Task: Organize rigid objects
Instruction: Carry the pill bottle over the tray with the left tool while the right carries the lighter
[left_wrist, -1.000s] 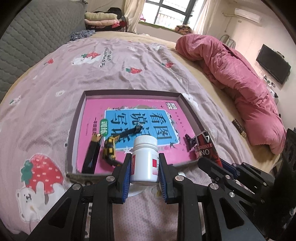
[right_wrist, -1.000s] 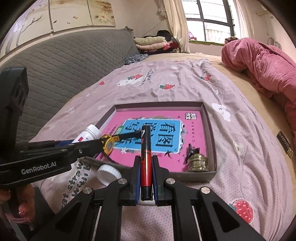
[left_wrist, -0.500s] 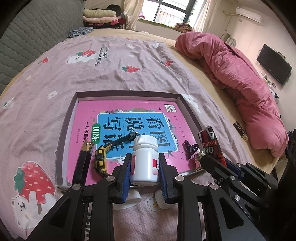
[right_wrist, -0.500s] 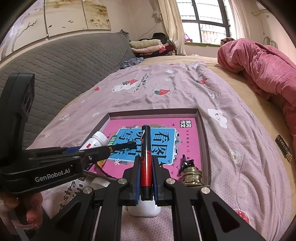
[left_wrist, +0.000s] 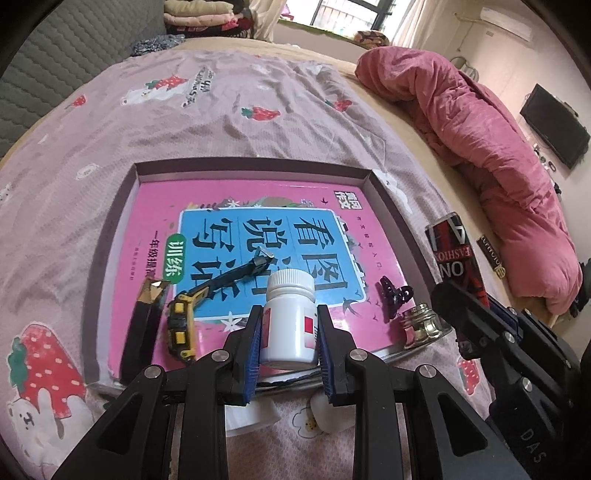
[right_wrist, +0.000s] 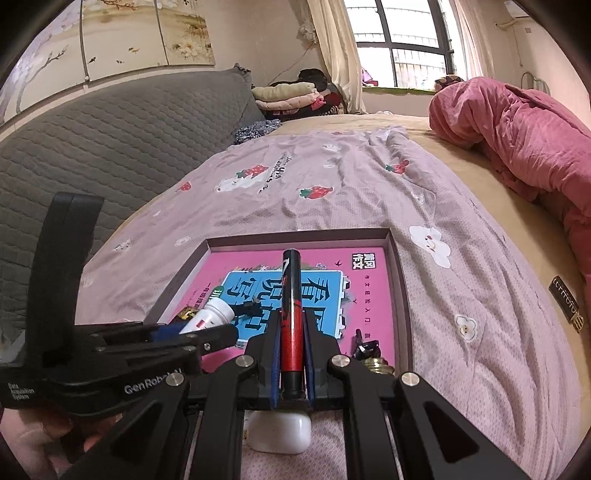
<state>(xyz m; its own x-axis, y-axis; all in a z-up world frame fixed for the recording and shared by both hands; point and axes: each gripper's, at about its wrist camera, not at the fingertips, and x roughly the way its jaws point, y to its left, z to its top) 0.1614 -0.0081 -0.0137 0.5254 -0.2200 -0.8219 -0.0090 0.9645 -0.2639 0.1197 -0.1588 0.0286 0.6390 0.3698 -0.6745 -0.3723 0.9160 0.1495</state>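
My left gripper (left_wrist: 290, 345) is shut on a white pill bottle (left_wrist: 290, 321) with a red label, held upright over the near edge of a shallow tray (left_wrist: 255, 164). The bottle (right_wrist: 208, 315) also shows in the right wrist view. My right gripper (right_wrist: 291, 356) is shut on a slim red-and-black tube (right_wrist: 290, 314) that points forward over the tray (right_wrist: 400, 291); the same tube (left_wrist: 452, 254) stands at the right in the left wrist view. In the tray lie a pink book (left_wrist: 236, 206), a yellow-and-black utility knife (left_wrist: 199, 306), a black-and-gold bar (left_wrist: 142, 332), a dark hair clip (left_wrist: 395, 295) and a small glass jar (left_wrist: 421, 325).
The tray rests on a pink strawberry-print sheet (left_wrist: 184, 110) on a bed. A white cap (left_wrist: 251, 413) and a white case (right_wrist: 280, 432) lie on the sheet below the grippers. A rolled pink quilt (left_wrist: 480, 129) lies at the right. A grey padded headboard (right_wrist: 92, 147) stands at the left.
Both grippers have moved forward toward the tray with their loads still held. The bottle now hangs over the tray's near edge, and the cap and case lie further back under the grippers.
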